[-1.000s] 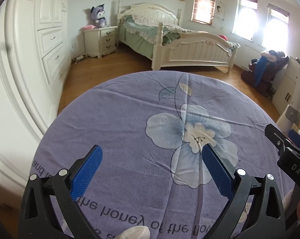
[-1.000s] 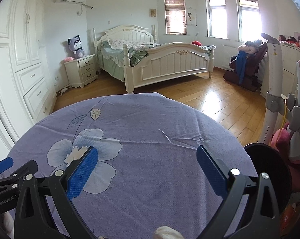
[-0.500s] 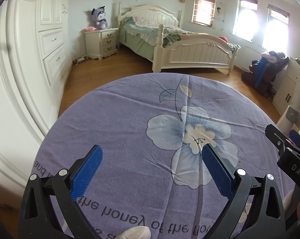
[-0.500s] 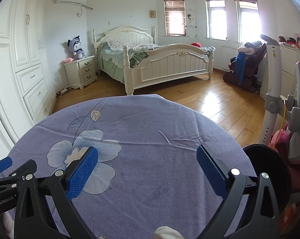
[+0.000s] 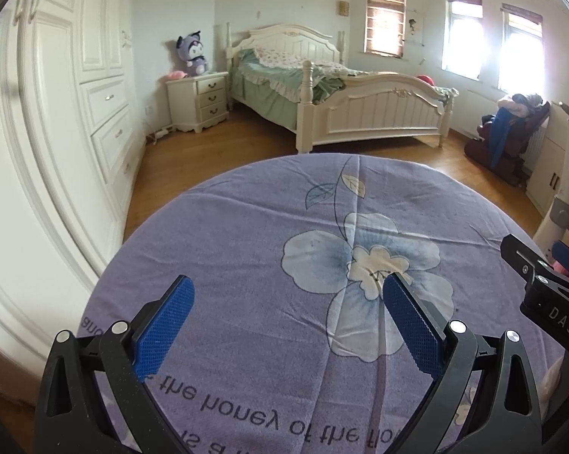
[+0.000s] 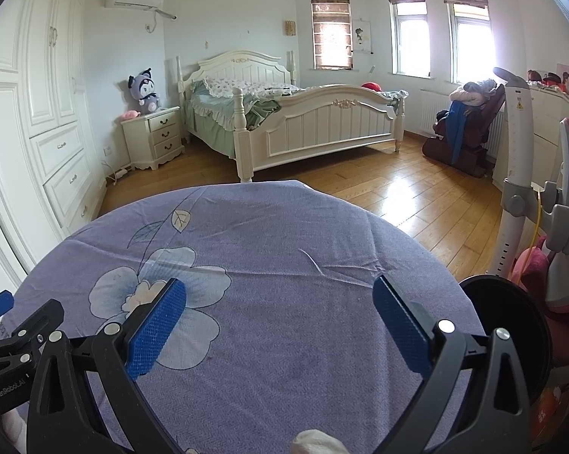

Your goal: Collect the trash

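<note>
With both the left gripper [image 5: 288,302] and right gripper [image 6: 279,302] kept spread and empty above the purple tablecloth [image 6: 284,234], little is changed except a slightly raised view, and no trash is seen.

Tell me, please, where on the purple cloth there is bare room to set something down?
The purple cloth lies bare from the flower print to its far edge. Both the left gripper and the right gripper hang open over it. Crowding sits only at the near edge, where white crumpled trash lies.
</note>
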{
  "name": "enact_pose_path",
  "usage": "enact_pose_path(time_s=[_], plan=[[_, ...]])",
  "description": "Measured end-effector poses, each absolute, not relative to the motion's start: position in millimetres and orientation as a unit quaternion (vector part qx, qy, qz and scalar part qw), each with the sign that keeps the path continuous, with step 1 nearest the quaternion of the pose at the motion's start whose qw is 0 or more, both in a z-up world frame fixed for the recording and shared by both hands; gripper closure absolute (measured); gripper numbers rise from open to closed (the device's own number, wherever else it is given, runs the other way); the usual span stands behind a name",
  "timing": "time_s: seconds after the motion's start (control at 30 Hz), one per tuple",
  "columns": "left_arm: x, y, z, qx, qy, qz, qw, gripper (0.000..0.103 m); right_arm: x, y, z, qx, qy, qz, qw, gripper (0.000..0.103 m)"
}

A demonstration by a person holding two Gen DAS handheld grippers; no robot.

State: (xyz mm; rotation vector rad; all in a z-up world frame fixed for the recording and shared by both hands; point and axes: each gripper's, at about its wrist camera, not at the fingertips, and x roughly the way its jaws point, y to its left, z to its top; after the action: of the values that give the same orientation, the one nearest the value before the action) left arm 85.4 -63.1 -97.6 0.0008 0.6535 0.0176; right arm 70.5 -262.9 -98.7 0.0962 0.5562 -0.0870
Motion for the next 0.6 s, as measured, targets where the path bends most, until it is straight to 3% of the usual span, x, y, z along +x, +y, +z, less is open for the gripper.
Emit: enact_pose_path(time_s=[0.6], plan=[[75.8, -71.0, -89.6, 0.028, 0.296, 0.005, 0.955, 0.005, 69.0, -263.6, -96.6, 0.045, 0.266, -0.045, 0.962, 0.005]])
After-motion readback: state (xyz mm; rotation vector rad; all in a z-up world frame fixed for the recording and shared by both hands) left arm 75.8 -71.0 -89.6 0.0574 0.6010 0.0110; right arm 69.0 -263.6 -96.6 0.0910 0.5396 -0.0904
